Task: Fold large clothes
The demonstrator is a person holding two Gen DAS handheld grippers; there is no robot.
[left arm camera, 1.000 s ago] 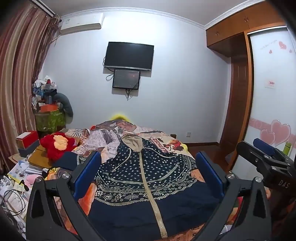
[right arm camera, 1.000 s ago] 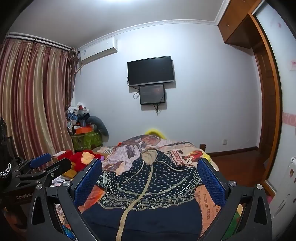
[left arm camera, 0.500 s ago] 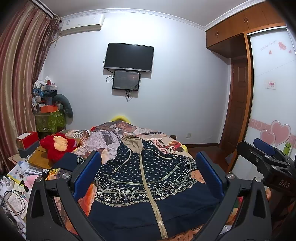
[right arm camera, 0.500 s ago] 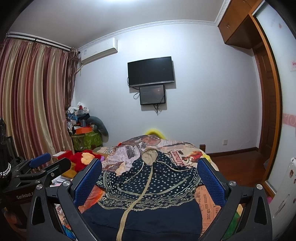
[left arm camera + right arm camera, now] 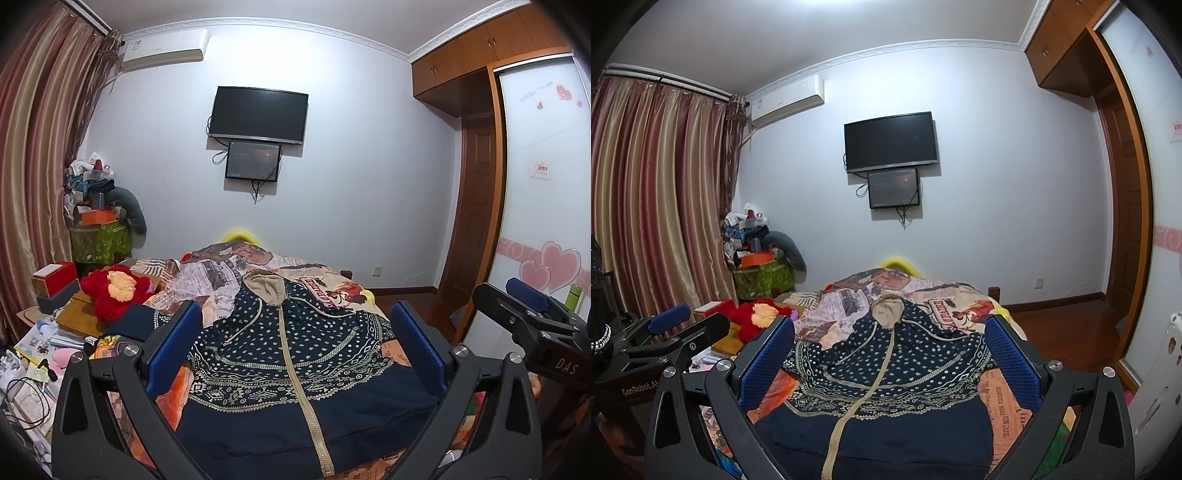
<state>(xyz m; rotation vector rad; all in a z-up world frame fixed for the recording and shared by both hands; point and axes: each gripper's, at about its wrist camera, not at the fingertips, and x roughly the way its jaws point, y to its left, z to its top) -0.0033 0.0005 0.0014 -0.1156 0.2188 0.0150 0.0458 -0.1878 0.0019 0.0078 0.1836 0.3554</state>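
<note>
Two grippers hang side by side above the near end of a bed, both pointing level toward the far wall. The left gripper fills the lower part of its own view with its blue pads spread wide, holding nothing. The right gripper sits the same way in its view, pads wide apart and empty. Each shows in the other's view: the right one at the lower right edge of the left view, the left one at the lower left edge of the right view.

A navy hooded jacket lies flat on the bed in the lower centre of both frames, zipper closed, tan hood toward the far wall, hem nearest the grippers. Neither gripper touches it. A red plush toy sits at the left of the bed.
</note>
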